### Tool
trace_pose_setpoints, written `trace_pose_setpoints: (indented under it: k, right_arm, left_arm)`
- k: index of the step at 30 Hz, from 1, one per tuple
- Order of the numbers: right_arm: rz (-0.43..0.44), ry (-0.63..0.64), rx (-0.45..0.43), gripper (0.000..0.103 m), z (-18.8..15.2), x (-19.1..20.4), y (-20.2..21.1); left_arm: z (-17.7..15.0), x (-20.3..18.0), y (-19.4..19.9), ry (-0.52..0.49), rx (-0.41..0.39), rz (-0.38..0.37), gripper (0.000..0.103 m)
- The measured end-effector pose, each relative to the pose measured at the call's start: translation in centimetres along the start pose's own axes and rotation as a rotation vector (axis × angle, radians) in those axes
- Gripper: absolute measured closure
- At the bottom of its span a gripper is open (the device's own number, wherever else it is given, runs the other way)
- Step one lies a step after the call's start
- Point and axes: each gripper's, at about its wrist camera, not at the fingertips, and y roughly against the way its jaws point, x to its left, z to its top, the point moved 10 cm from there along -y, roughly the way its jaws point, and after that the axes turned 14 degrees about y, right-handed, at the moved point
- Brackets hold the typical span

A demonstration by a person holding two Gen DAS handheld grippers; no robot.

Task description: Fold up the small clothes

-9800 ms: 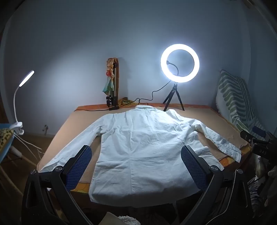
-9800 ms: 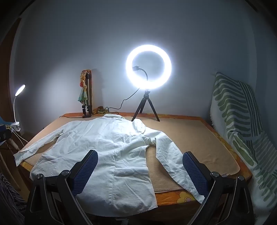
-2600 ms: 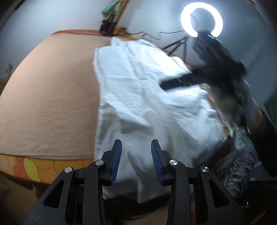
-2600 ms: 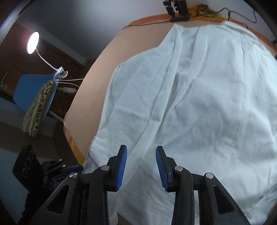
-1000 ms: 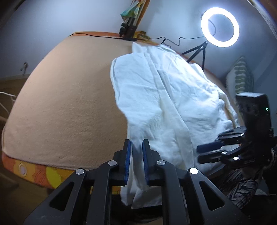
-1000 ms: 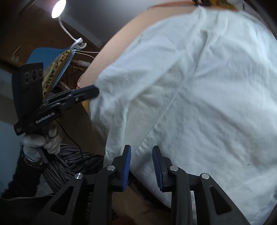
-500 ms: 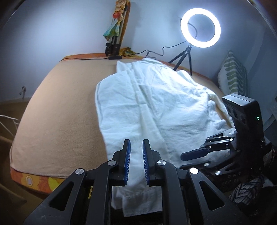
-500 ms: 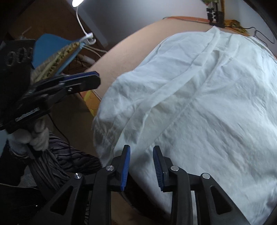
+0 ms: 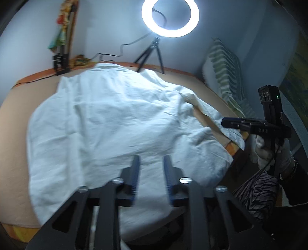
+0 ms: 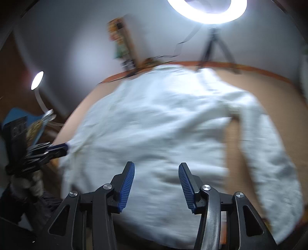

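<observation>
On the bed (image 9: 13, 107), covered by a tan blanket with an orange patterned edge, a white shirt (image 9: 107, 123) lies spread out and rumpled, its collar toward the far wall and its hem hanging over the near edge. One sleeve (image 10: 269, 159) trails across the blanket on the right side. The left gripper (image 9: 151, 173) hovers above the hem; its jaws have just been opening and stand parted with no cloth between the blue pads. The right gripper (image 10: 156, 180) also hangs over the lower shirt, its jaws having just opened wider, nothing pinched between them. A ring light (image 9: 170, 18) on a small tripod glows at the far edge, and a striped pillow (image 9: 227, 77) leans against the wall on the right
</observation>
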Motion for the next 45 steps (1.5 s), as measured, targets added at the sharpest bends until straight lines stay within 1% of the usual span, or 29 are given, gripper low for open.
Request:
trace_pose_setpoints:
  k: [1,3,5,6,8,10,12,14,19,23,28,29,31,32,33,34,36,37,38,39,41,43,45]
  right_arm:
    - [-0.025,-0.038,-0.008,0.052,-0.6,-2.7,1.0]
    - [-0.076,-0.095,-0.024,0.052,-1.9,-6.6,2.6]
    - [-0.151,-0.155,-0.024,0.051,-3.5,-10.6,3.9]
    - [-0.175,-0.19,-0.024,0.05,-4.4,-12.6,4.5]
    - [-0.199,-0.279,-0.03,0.049,-6.0,-16.3,5.6]
    - [-0.205,-0.345,-0.035,0.046,-7.6,-19.3,6.6]
    - [-0.221,-0.376,-0.025,0.04,-8.8,-21.4,6.9]
    - [-0.256,-0.405,-0.012,0.039,-10.2,-23.5,7.1]
    - [-0.233,-0.472,0.005,0.038,-13.3,-25.6,6.8]
    - [-0.225,-0.475,0.036,0.037,-14.6,-25.9,5.8]
    - [-0.25,-0.439,0.094,0.037,-15.8,-25.4,4.7]
    - [-0.267,-0.425,0.091,0.037,-15.7,-25.3,4.7]
    - [-0.3,-0.396,0.113,0.037,-15.8,-24.9,4.5]
    - [-0.316,-0.381,0.123,0.039,-15.7,-24.8,4.4]
    - [-0.32,-0.366,0.13,0.052,-15.6,-24.4,4.3]
    - [-0.341,-0.351,0.141,0.057,-15.6,-24.2,4.2]
    - [-0.347,-0.334,0.149,0.079,-15.4,-23.6,4.2]
    - [-0.33,-0.334,0.144,0.086,-15.2,-23.2,4.1]
    - [-0.341,-0.331,0.14,0.093,-15.1,-23.0,4.3]
    - [-0.362,-0.322,0.129,0.097,-14.8,-23.0,4.7]
    - [-0.376,-0.312,0.087,0.1,-13.8,-22.3,5.6]
    - [-0.373,-0.3,0.038,0.101,-12.6,-21.1,6.8]
    - [-0.381,-0.257,-0.01,0.101,-10.8,-19.5,8.1]
  left_arm:
    - [0.0,-1.1,-0.7,-0.018,0.008,-0.011,0.049]
    - [0.0,-2.5,-1.7,-0.05,0.021,-0.027,0.049]
    - [-0.1,-4.1,-2.9,-0.083,0.047,-0.045,0.049]
    - [-0.1,-4.8,-3.4,-0.091,0.055,-0.052,0.049]
    - [-0.3,-6.2,-4.6,-0.103,0.079,-0.073,0.049]
    - [-0.4,-7.1,-5.6,-0.109,0.099,-0.087,0.049]
    - [-0.5,-7.8,-6.5,-0.111,0.117,-0.095,0.049]
    - [-0.5,-8.5,-7.2,-0.107,0.135,-0.108,0.049]
    - [-0.1,-9.7,-8.9,-0.116,0.149,-0.112,0.049]
    - [0.2,-9.7,-10.1,-0.094,0.158,-0.108,0.049]
    - [0.4,-9.5,-10.5,-0.081,0.16,-0.106,0.049]
    - [0.4,-9.4,-10.4,-0.08,0.157,-0.104,0.049]
    - [0.6,-9.1,-10.4,-0.067,0.15,-0.105,0.049]
    - [0.7,-9.0,-10.3,-0.063,0.147,-0.103,0.049]
    - [0.8,-8.8,-10.2,-0.059,0.14,-0.101,0.049]
    - [0.9,-8.6,-10.2,-0.057,0.134,-0.1,0.049]
    - [1.0,-8.4,-10.1,-0.052,0.13,-0.099,0.049]
    - [1.0,-8.4,-10.0,-0.049,0.13,-0.102,0.049]
    - [1.0,-8.3,-10.0,-0.048,0.13,-0.102,0.049]
    - [1.0,-8.2,-9.9,-0.049,0.129,-0.103,0.049]
    - [1.1,-8.1,-9.7,-0.041,0.126,-0.107,0.049]
    - [1.2,-7.9,-9.7,-0.027,0.126,-0.112,0.049]
    - [1.4,-7.5,-9.7,-0.015,0.118,-0.098,0.049]
